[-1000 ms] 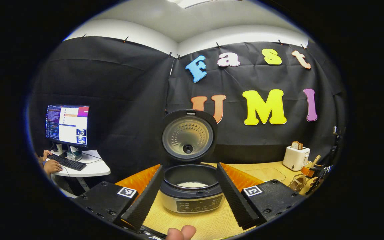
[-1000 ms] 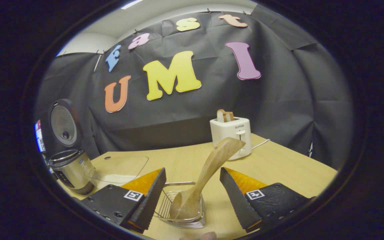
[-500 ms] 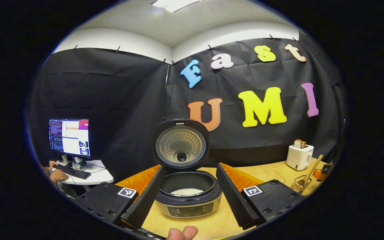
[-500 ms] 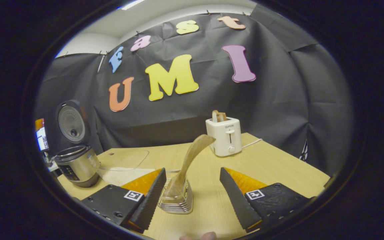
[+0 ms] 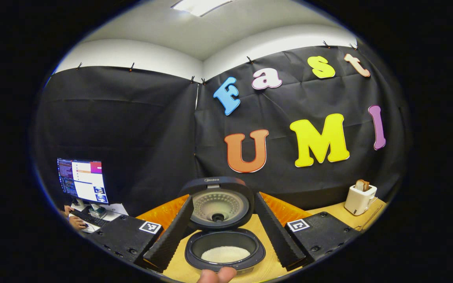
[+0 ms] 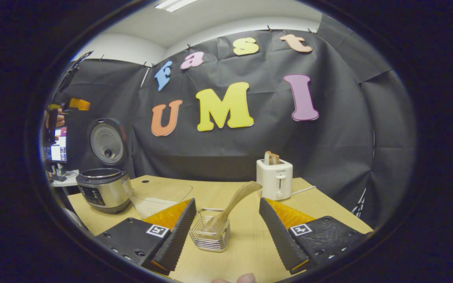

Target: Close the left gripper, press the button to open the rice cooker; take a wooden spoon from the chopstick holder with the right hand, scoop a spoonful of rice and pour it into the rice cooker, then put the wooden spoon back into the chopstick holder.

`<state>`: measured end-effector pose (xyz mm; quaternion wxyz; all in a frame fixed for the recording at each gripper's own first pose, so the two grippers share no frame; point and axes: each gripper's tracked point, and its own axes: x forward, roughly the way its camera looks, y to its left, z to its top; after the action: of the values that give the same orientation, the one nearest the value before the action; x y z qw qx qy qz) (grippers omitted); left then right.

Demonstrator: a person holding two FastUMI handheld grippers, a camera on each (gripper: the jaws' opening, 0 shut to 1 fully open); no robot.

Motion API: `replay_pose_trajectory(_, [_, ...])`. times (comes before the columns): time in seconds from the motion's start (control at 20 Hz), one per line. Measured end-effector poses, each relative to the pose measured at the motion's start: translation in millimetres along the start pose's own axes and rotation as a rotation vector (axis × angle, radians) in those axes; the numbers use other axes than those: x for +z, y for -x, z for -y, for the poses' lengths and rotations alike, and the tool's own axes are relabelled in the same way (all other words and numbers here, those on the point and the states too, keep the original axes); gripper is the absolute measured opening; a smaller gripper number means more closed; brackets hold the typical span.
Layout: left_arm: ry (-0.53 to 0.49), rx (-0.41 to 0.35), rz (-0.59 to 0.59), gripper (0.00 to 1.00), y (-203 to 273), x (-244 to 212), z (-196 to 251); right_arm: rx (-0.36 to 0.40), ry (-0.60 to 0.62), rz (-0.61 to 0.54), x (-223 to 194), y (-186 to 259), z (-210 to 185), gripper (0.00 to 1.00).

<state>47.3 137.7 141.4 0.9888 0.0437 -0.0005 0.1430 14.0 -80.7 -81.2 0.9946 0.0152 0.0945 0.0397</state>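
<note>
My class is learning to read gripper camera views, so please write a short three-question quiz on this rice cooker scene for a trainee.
1. True or false: the rice cooker lid stands open.
2. Where is the wooden spoon? A) in the chopstick holder B) in the right gripper C) on the toaster
3. Fill in: the left gripper hangs open above a pot holding white ____.

Key: 1 true; 2 A; 3 rice.

Both tongs stand spread wide, holding nothing: left tongs, right tongs; a fingertip shows below.
</note>
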Motion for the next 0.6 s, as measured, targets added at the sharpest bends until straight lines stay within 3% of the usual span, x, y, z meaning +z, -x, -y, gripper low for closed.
replay_pose_trajectory(0.05, [-0.002, -0.004, 0.01, 0.95, -9.6, 11.3, -0.2, 0.0, 0.002, 0.006, 1.8, 1.3, 0.6, 0.95])
replay_pose_trajectory(0.1, [0.007, -0.008, 0.008, 0.99, -18.2, 18.6, -0.1, 0.002, 0.006, 0.014, 3.4, 1.1, 1.1, 0.91])
replay_pose_trajectory(0.15, [0.019, -0.009, 0.004, 0.95, -28.0, 24.5, -1.6, 0.008, 0.009, 0.015, 4.2, 1.8, -0.3, 0.91])
replay_pose_trajectory(0.2, [0.028, -0.009, -0.005, 0.99, -36.5, 29.2, -2.5, 0.018, 0.011, 0.017, 3.4, 1.4, -3.3, 0.95])
replay_pose_trajectory(0.3, [0.026, 0.004, -0.028, 0.99, -56.7, 34.0, -12.8, 0.035, 0.013, 0.023, 4.4, 1.8, -7.2, 0.96])
replay_pose_trajectory(0.55, [0.028, -0.015, -0.156, 0.99, -107.8, 19.1, -31.4, 0.08, 0.009, 0.008, -1.6, 1.2, -21.9, 0.95])
replay_pose_trajectory(0.6, [0.032, -0.011, -0.174, 0.99, -116.6, 17.4, -35.7, 0.089, 0.006, 0.009, -2.3, 1.7, -26.4, 0.91])
